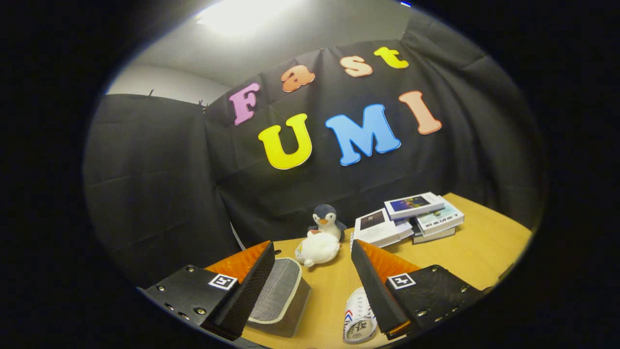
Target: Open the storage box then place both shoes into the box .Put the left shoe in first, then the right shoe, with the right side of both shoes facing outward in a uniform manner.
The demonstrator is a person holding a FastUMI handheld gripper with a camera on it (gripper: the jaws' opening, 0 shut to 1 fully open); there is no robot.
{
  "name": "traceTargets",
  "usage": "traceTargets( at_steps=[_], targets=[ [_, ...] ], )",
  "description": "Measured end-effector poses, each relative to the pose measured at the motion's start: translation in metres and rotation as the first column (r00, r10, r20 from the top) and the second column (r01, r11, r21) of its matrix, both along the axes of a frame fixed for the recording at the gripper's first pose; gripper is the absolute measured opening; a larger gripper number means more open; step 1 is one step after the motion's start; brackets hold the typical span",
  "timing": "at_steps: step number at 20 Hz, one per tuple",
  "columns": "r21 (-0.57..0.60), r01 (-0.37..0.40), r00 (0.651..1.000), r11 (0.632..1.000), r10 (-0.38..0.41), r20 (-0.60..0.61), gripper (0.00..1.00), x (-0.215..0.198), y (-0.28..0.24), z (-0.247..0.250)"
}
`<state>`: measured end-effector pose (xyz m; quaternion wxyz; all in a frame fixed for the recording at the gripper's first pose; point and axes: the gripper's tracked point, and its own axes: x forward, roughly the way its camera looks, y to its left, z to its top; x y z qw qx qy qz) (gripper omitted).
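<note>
I have the gripper (312,271) held above the wooden table (484,252), its two fingers spread wide apart with nothing between them but bare tabletop. Just inside the left finger I see the storage box (281,300), a grey fabric-covered box with a pale trim around its lid; the lid lies flat and closed on it, and part of the box is hidden behind that finger. Close against the inner side of the right finger lies a white shoe (359,320), its sole end marked with red and blue stripes; the finger covers part of it, so I cannot tell which shoe of the pair it is. Beyond the fingertips, roughly in line with the gap, a white plush toy (317,248) lies on the table, and a small penguin toy (327,219) stands just behind it, touching or nearly so. To the right of the toys, further back, a loose stack of books (411,220) rests near the black cloth wall (160,194).
</note>
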<state>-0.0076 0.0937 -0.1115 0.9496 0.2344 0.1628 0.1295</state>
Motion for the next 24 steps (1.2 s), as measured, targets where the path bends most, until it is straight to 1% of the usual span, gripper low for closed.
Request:
traceTargets(
  at_steps=[2,4,6,7,10,12,14,17,20,24],
  targets=[
    [0.086,-0.026,0.997,0.996,0.033,-0.073,0.99,-0.002,0.011,-0.019],
    [0.190,-0.052,0.986,0.980,0.081,-0.148,0.98,-0.005,0.028,-0.037],
    [0.300,-0.062,0.971,0.952,0.126,-0.202,0.98,-0.010,0.043,-0.048],
    [0.351,-0.070,0.961,0.934,0.158,-0.228,0.96,-0.014,0.052,-0.054],
    [0.433,-0.090,0.922,0.897,0.240,-0.305,0.96,-0.025,0.074,-0.079],
    [0.485,-0.089,0.899,0.870,0.280,-0.337,0.96,-0.028,0.088,-0.089],
    [0.528,-0.084,0.877,0.845,0.314,-0.363,0.96,-0.033,0.099,-0.100],
    [0.569,-0.069,0.845,0.820,0.351,-0.404,0.96,-0.038,0.109,-0.111],
    [0.639,-0.023,0.827,0.769,0.373,-0.420,0.96,-0.041,0.113,-0.118],
    [0.716,0.032,0.792,0.698,0.419,-0.444,0.96,-0.047,0.122,-0.126]
  ],
)
